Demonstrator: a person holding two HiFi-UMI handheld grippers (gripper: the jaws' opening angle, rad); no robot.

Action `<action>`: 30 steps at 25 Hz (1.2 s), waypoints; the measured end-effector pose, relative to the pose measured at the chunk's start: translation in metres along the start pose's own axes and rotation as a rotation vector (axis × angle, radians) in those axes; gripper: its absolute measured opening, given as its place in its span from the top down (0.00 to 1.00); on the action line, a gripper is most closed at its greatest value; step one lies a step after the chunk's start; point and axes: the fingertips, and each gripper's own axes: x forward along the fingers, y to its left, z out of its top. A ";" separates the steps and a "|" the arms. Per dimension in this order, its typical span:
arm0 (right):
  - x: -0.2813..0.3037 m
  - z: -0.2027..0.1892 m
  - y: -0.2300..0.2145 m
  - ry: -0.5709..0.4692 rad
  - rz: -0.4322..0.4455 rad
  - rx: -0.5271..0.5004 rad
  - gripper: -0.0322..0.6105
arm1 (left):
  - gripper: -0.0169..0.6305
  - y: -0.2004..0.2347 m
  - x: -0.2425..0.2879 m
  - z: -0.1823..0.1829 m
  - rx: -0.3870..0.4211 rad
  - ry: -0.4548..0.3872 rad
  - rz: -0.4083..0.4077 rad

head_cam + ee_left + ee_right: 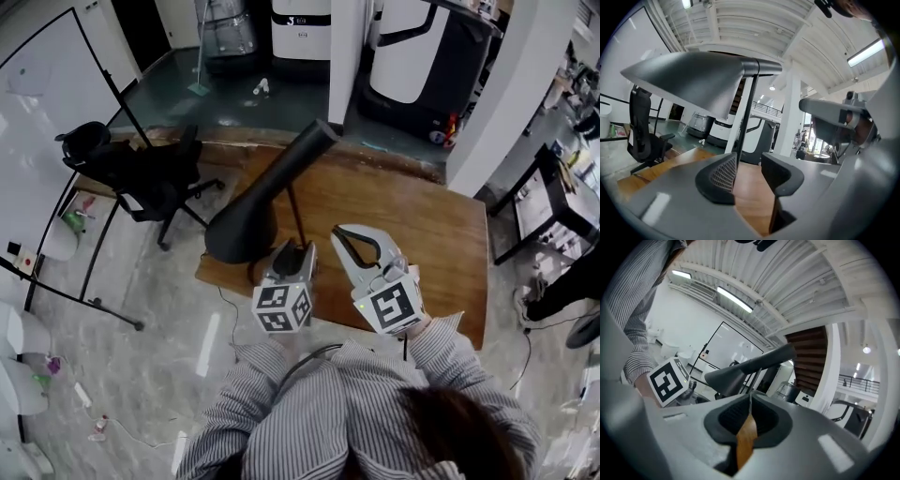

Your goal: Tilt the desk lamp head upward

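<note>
A black desk lamp stands on the wooden table (412, 220). Its cone head (246, 223) hangs with the wide mouth low at the left and the narrow end high, on a thin stem (296, 214). My left gripper (297, 253) is just in front of the stem, jaws open. In the left gripper view the lamp head (689, 79) looms above and the stem (746, 122) runs down along the inner edge of the left finger (719, 176); nothing is pressed between the pads of the left gripper (747, 173). My right gripper (345, 234) hovers to the right of the stem, shut and empty. From the right gripper (750, 404) the lamp head (750, 365) shows ahead.
A black office chair (141, 173) stands left of the table beside a whiteboard frame (56, 75). White machines (412, 47) stand behind the table's far edge, and a dark shelf (553, 197) is at the right. The person's striped sleeves (309, 412) fill the near edge.
</note>
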 end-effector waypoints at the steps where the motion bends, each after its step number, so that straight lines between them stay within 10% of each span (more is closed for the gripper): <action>1: 0.003 0.004 -0.004 0.000 0.008 -0.045 0.93 | 0.73 0.004 0.006 0.001 0.010 -0.001 0.015; 12: 0.026 0.060 -0.046 -0.023 -0.011 -0.609 0.91 | 0.72 0.018 0.038 -0.006 0.002 0.008 0.071; 30: 0.068 0.087 -0.066 0.113 -0.061 -1.535 0.60 | 0.87 0.026 0.048 -0.008 -0.031 0.009 0.075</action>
